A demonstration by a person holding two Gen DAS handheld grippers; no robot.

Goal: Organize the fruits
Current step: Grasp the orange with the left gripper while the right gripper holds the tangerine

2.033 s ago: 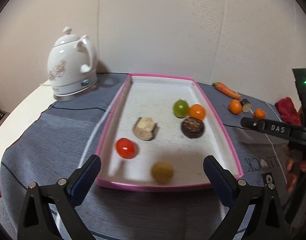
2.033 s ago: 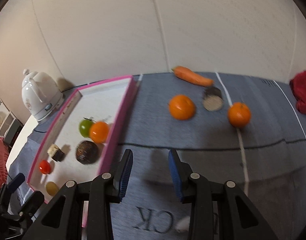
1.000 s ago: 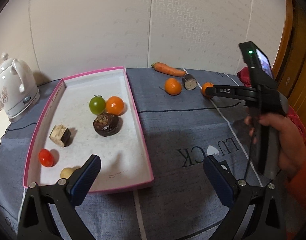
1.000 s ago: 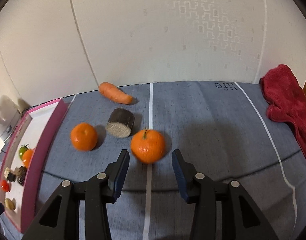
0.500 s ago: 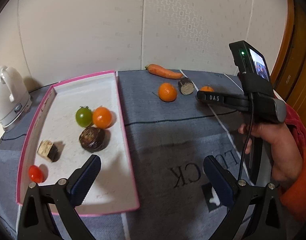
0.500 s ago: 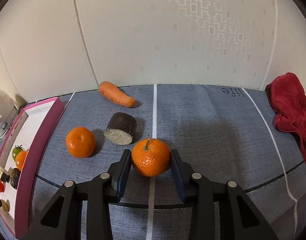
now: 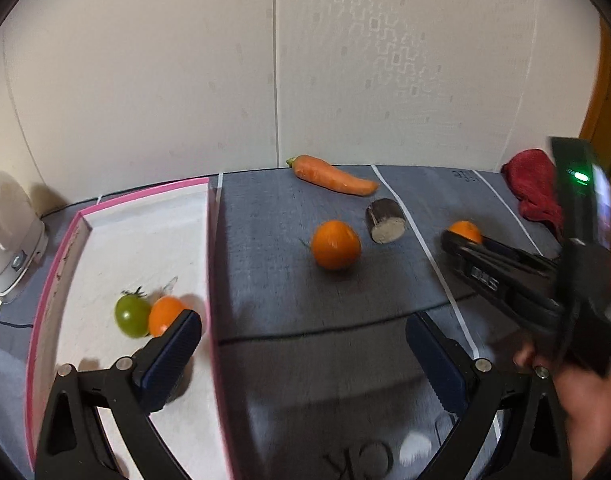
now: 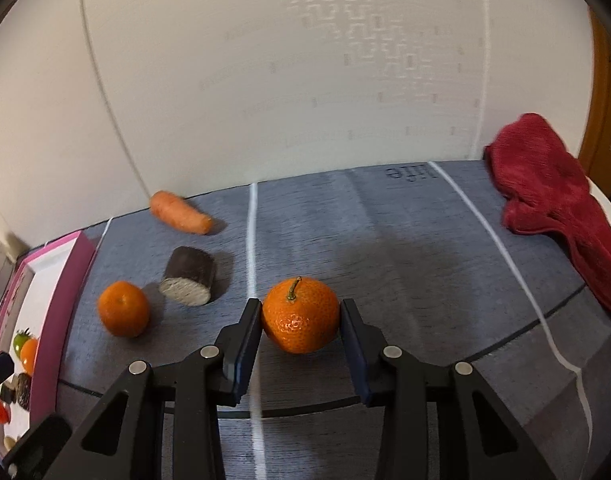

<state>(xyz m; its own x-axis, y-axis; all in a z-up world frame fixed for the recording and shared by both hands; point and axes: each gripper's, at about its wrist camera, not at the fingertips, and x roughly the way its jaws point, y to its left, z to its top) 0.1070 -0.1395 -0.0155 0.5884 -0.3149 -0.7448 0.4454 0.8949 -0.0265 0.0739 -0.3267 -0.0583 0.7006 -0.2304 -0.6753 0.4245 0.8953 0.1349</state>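
My right gripper (image 8: 300,322) is shut on a stemmed tangerine (image 8: 297,304), its blue pads pressing both sides, low over the grey cloth. The left wrist view catches that gripper (image 7: 461,242) at the right with the tangerine (image 7: 464,230) in its tip. A second tangerine (image 7: 335,244) lies loose on the cloth, ahead of my left gripper (image 7: 301,344), which stands wide open and holds nothing. The pink-rimmed tray (image 7: 145,194) at the left holds a green tomato (image 7: 131,316) and an orange fruit (image 7: 163,314); my left finger hides more of the tray.
A carrot (image 7: 333,178) lies by the back wall and a dark cut cylinder (image 7: 385,222) beside the loose tangerine. A red cloth (image 8: 553,192) is bunched at the right edge. A white kettle (image 7: 5,232) stands left of the tray. A hand (image 7: 577,392) grips the right tool.
My right gripper's jaws came together onto the stemmed tangerine. My left gripper swung right, so the tray slid to the left of its view and the loose tangerine came nearer.
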